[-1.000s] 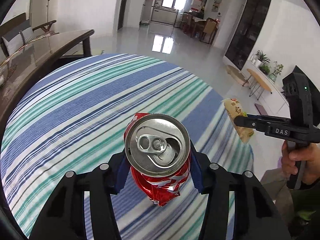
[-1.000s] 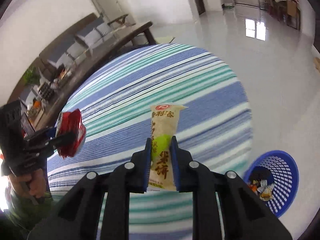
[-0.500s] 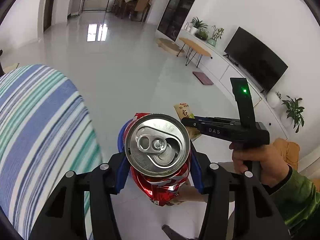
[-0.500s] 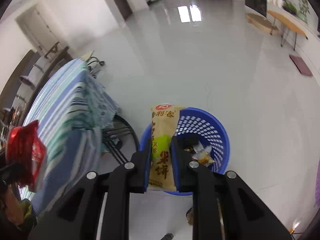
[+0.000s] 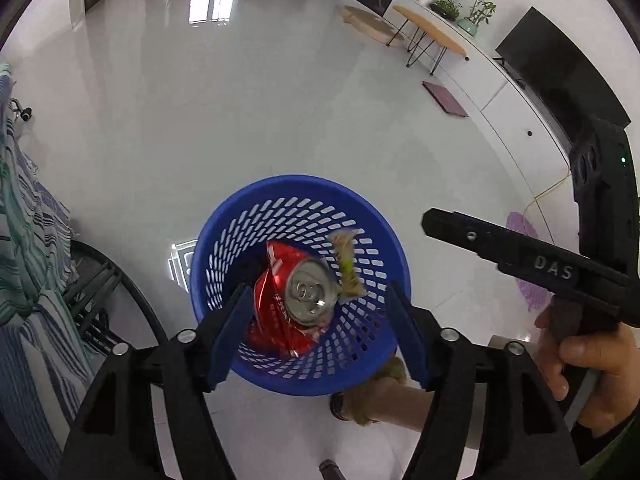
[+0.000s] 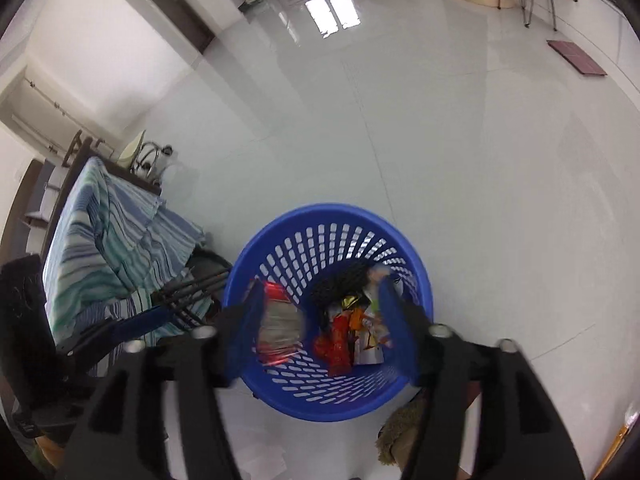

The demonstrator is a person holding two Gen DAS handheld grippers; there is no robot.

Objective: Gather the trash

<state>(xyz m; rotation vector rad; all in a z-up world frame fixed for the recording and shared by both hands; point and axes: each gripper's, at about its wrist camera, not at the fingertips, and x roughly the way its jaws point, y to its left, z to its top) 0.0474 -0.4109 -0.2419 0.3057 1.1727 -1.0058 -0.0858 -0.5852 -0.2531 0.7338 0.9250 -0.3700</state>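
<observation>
A blue plastic basket point(image 5: 288, 204) stands on the white floor; it also shows in the right wrist view point(image 6: 332, 216). My left gripper point(image 5: 320, 332) is open above it. The crushed red can point(image 5: 296, 300) is free of the fingers and inside the basket's opening. The yellow snack packet point(image 5: 347, 264) is beside it in the basket. My right gripper point(image 6: 320, 332) is open over the basket and empty. In its view the can point(image 6: 280, 324) is blurred at the left, and several wrappers point(image 6: 352, 328) lie at the bottom. The right gripper also shows in the left wrist view point(image 5: 436, 222).
The table with the striped blue and green cloth point(image 6: 104, 248) stands left of the basket, also in the left wrist view point(image 5: 28, 240), with black metal legs point(image 5: 100, 300). A slippered foot point(image 5: 372, 396) is next to the basket. White floor lies beyond.
Both grippers swung from the table to above the basket and opened. The can and the snack packet left the fingers and are now in the basket.
</observation>
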